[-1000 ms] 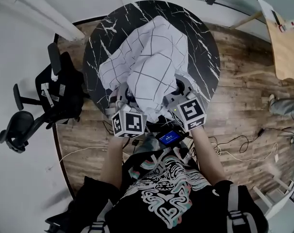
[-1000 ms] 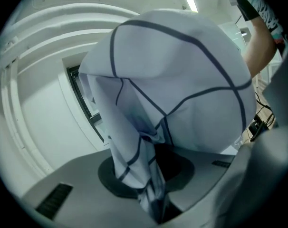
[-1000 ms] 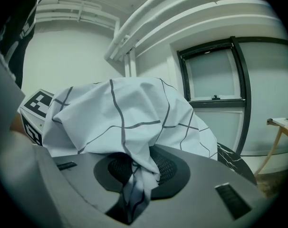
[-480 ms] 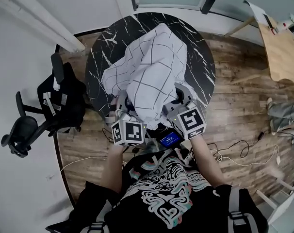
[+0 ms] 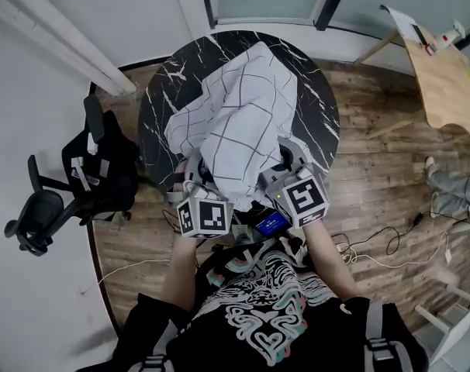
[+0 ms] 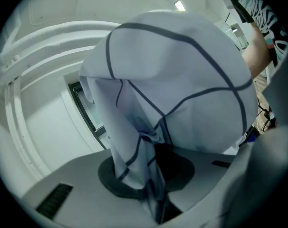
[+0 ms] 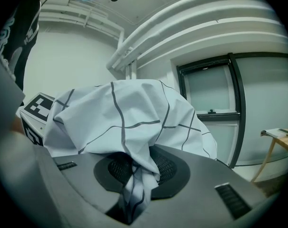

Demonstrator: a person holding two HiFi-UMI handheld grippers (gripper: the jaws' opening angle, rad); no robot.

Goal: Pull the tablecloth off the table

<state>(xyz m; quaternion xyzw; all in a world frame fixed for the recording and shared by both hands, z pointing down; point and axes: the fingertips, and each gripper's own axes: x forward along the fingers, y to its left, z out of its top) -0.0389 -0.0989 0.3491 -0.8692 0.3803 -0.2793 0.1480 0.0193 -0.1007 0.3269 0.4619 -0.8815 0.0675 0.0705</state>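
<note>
white grid-lined tablecloth (image 5: 236,118) lies bunched on the round black marble table (image 5: 167,91), its near edge pinched in the narrow jaws of left gripper (image 5: 198,175) and right gripper (image 5: 286,160). black office chair (image 5: 84,178) beside the table; only the right gripper view shows a dark-framed window (image 7: 211,95).

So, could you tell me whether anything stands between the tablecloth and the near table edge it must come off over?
Nothing visible does. The left gripper and right gripper are each shut on the tablecloth, bunched on the round table with nothing resting on it; the office chair stands off to the side.
</note>
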